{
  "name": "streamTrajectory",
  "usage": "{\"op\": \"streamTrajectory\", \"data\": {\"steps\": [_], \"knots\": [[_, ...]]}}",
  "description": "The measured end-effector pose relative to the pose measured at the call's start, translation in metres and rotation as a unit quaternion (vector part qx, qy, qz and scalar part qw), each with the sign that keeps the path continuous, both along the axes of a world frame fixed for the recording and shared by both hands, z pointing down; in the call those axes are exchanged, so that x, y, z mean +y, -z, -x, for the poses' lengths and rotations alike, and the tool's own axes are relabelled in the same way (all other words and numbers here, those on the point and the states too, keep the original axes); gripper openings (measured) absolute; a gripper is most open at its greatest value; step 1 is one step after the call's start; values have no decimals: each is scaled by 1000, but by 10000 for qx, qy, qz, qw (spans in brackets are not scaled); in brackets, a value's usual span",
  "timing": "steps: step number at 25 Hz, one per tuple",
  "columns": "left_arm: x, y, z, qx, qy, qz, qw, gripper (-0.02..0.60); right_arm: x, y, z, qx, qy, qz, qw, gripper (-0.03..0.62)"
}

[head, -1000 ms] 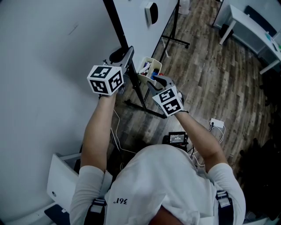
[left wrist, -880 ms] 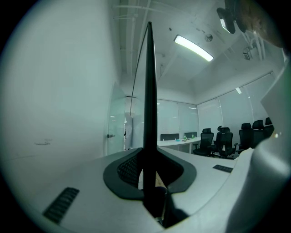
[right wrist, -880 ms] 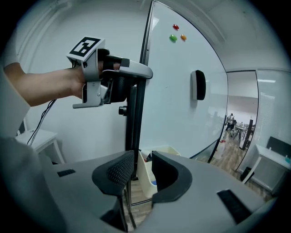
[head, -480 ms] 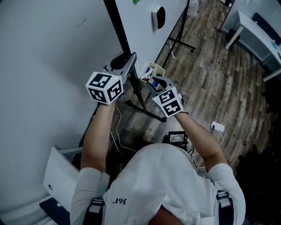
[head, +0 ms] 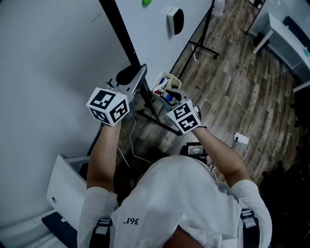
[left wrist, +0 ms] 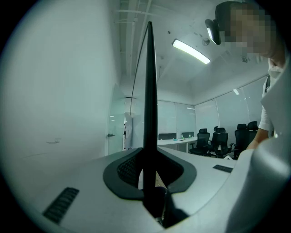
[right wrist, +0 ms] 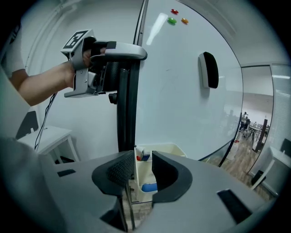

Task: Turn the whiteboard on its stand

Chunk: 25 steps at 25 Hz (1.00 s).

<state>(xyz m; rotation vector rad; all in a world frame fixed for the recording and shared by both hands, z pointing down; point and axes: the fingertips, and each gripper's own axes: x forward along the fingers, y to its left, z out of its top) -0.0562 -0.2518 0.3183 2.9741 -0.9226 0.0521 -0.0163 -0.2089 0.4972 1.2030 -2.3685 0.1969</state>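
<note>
The whiteboard (head: 145, 34) hangs on its black stand, with an eraser (head: 174, 20) and a green magnet (head: 146, 3) stuck to it. My left gripper (head: 133, 82) is shut on the board's black side frame (head: 121, 38). In the left gripper view that frame (left wrist: 150, 91) runs edge-on straight up between the jaws of my left gripper (left wrist: 148, 170). The right gripper view shows the left gripper (right wrist: 109, 63) clamped on the frame (right wrist: 126, 113). My right gripper (head: 167, 94) is open, low beside the frame. Through its jaws (right wrist: 136, 175) I see the cream marker tray (right wrist: 150, 164).
The marker tray (head: 164, 82) hangs at the board's lower edge. Black stand legs (head: 201, 46) spread over the wooden floor. A white desk (head: 286, 34) stands at the far right, and a white table (head: 63, 189) sits low on the left. A power strip (head: 240, 138) and cables lie on the floor.
My left gripper has moved left and toward me with the frame still in its jaws, and the board's edge has swung with it. The right gripper has shifted slightly left and lower.
</note>
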Motion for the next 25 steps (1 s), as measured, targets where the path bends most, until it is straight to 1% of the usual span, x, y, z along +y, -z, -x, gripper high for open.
{"op": "streamTrajectory", "data": {"steps": [7,11,15,20,25], "knots": [[17,13,7,-36,-72,-7,10000,80,20,-6,12,89,308,175,9993,138],[22,18,11,-43,-122,10,9999,80,24,-10,18,397,422,196,9981,138],[26,22,12,-45,-171,36,9998,81,26,-18,23,573,435,260,9971,136],[23,21,11,-53,-259,111,9996,83,25,-28,25,698,470,307,9960,48],[28,24,13,-19,-292,99,9995,83,29,-25,28,487,362,387,9974,43]]}}
